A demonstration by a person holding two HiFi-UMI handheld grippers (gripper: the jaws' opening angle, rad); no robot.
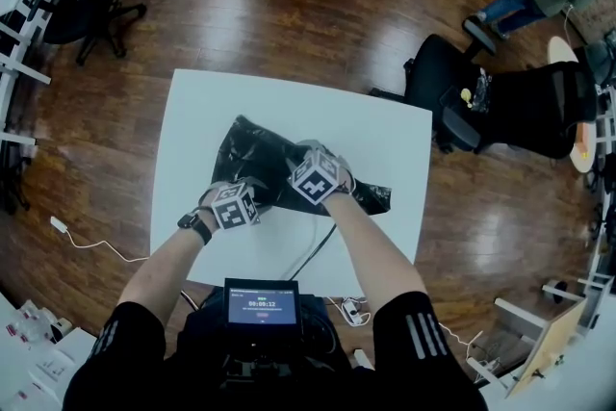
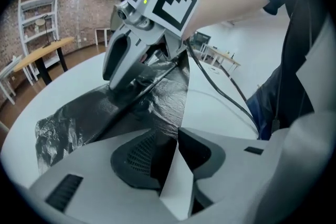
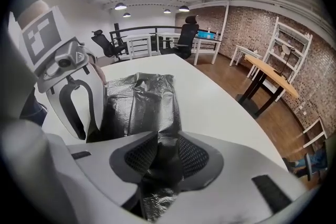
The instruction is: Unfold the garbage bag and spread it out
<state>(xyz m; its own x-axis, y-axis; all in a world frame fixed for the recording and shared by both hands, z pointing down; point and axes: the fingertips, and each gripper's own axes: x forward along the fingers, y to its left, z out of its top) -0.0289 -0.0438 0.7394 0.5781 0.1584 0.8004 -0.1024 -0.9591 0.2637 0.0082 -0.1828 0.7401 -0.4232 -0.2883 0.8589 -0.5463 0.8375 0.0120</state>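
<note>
The white bench (image 1: 192, 111) is seen on every side of the garbage bag (image 1: 255, 144), so room is left all round it. The widest bare part is found to the right of the right gripper (image 3: 165, 139) and runs out to the bench's edge. Past that edge, wooden floor and black chairs (image 1: 452, 91) are seen, well apart from the bag. A black cable (image 1: 318, 250) is laid over the near part of the bench.

The bag is laid flat but crinkled on the middle of the bench. It is pinched by both grippers. The right fingers (image 3: 194, 157) are closed on a bunched part of the bag, and the gap between them is filled with black film. From there a long strip of bag is stretched straight ahead of the fingers, towards the far side of the bench.

The left gripper (image 2: 176, 139) is set just to the left of that strip. A folded edge of the bag is nipped at the tips of the left fingers (image 2: 139, 157), and the rest of the bag is spread ahead of them and to their left.

In the head view, the bag's long side is seen slanting from the far left to the near right, with its near right end past the right fingers.
</note>
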